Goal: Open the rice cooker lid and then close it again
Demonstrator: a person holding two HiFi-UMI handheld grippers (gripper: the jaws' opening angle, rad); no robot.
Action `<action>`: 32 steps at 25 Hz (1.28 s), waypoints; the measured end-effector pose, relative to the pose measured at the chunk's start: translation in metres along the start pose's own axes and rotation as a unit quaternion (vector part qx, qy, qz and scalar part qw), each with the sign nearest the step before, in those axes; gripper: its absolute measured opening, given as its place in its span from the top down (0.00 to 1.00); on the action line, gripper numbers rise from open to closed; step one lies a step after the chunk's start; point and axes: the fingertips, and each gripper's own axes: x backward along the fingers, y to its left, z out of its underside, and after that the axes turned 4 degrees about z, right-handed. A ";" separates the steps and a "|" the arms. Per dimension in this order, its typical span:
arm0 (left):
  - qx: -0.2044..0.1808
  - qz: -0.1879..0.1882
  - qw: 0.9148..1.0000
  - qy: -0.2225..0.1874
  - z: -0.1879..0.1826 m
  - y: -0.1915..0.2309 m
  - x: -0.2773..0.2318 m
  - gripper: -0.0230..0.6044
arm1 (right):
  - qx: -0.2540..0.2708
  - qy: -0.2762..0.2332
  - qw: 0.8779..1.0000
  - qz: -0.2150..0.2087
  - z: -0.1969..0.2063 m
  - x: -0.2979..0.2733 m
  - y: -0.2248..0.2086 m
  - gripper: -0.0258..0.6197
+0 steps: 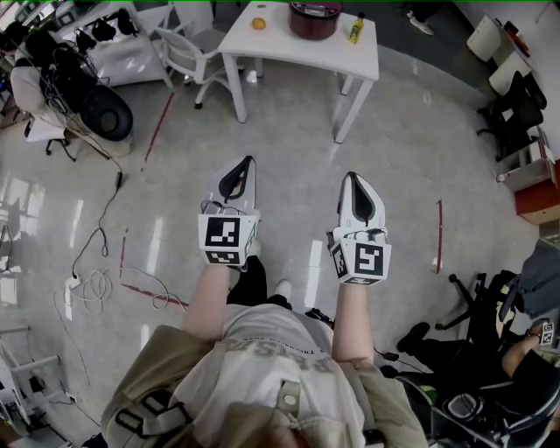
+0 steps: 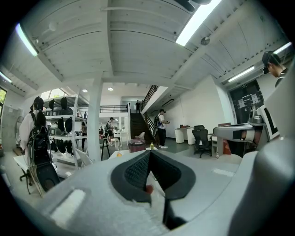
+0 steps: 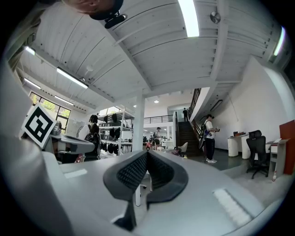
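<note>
The dark red rice cooker (image 1: 315,17) stands on a white table (image 1: 289,48) far ahead of me, its lid down. In the left gripper view the rice cooker (image 2: 137,145) shows small just beyond the jaw tips. My left gripper (image 1: 248,162) and right gripper (image 1: 352,177) are held side by side at waist height, pointing level toward the table and well short of it. Both are shut with nothing between the jaws, as the left gripper (image 2: 150,152) and right gripper (image 3: 146,153) show in their own views.
An orange (image 1: 258,24) and a yellow-green bottle (image 1: 356,28) sit on the table beside the cooker. A white chair (image 1: 188,52) stands left of it. Chairs with bags (image 1: 96,105) and floor cables (image 1: 96,280) lie to the left. A person (image 1: 525,350) sits at lower right.
</note>
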 end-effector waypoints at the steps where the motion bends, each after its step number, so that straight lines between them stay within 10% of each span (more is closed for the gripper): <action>1: -0.001 0.001 1.000 0.001 0.000 0.002 -0.004 0.95 | -0.003 -0.001 1.000 0.001 0.000 -0.004 -0.001 0.96; 9: -0.023 0.013 1.000 0.000 -0.016 0.042 -0.051 0.95 | -0.076 -0.041 0.996 0.002 -0.012 -0.056 -0.017 0.96; 12: -0.045 0.019 0.999 0.011 -0.019 0.063 -0.075 0.94 | -0.089 -0.044 0.995 -0.013 -0.014 -0.085 -0.019 0.75; 20: -0.059 0.064 0.995 0.040 -0.010 0.119 -0.138 0.46 | -0.079 -0.028 0.996 -0.004 -0.001 -0.160 -0.014 0.49; 32: -0.044 0.090 0.995 0.031 -0.008 0.189 -0.213 0.44 | -0.066 -0.020 0.997 0.033 0.010 -0.244 0.000 0.46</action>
